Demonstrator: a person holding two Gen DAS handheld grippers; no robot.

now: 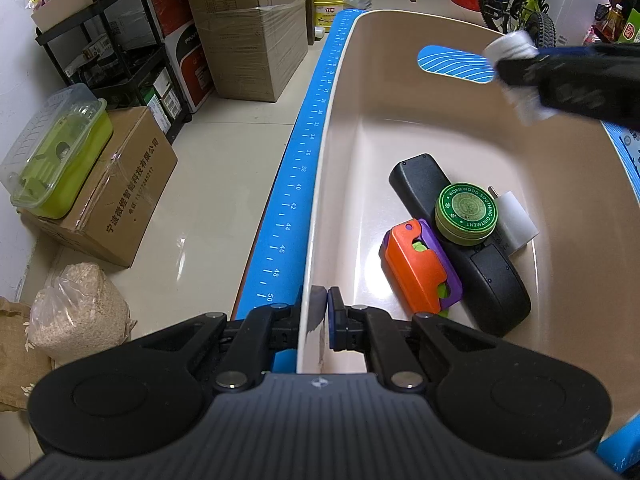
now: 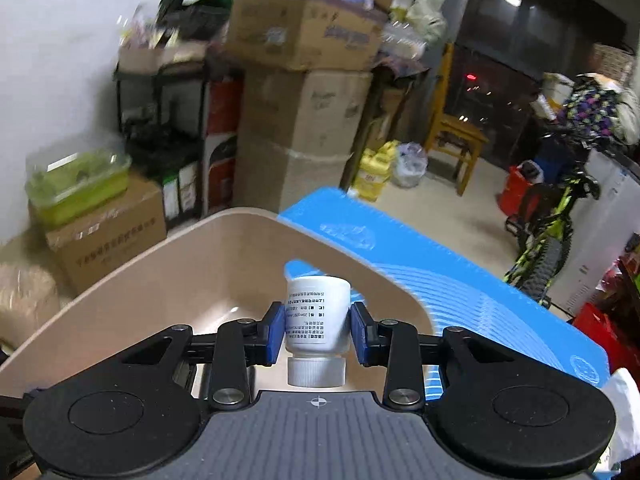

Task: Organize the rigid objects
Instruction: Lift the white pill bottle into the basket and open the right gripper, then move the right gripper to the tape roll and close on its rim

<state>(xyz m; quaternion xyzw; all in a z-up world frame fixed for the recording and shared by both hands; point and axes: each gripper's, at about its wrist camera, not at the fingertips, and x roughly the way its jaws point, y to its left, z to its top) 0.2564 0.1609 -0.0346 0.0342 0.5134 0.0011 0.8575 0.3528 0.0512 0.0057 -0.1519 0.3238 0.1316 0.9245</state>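
Observation:
A beige plastic bin (image 1: 360,128) sits on a blue mat (image 1: 296,184). My left gripper (image 1: 325,300) is shut on the bin's near rim, one pad on each side of the wall. Inside lie a black remote (image 1: 492,280), a green round ointment tin (image 1: 466,214) on top of it, an orange and purple toy (image 1: 416,266) and a white block (image 1: 516,218). My right gripper (image 2: 318,330) is shut on a white pill bottle (image 2: 316,314), cap toward the camera, above the bin (image 2: 168,280). In the left wrist view that bottle (image 1: 510,46) shows blurred over the bin's far right.
Stacked cardboard boxes (image 1: 248,28), a black shelf rack (image 1: 108,52) and a green lidded container (image 1: 60,152) on a box stand on the floor to the left. A bag of grain (image 1: 76,312) lies near. A wooden chair (image 2: 456,132) and a bicycle (image 2: 556,224) stand beyond the mat (image 2: 460,292).

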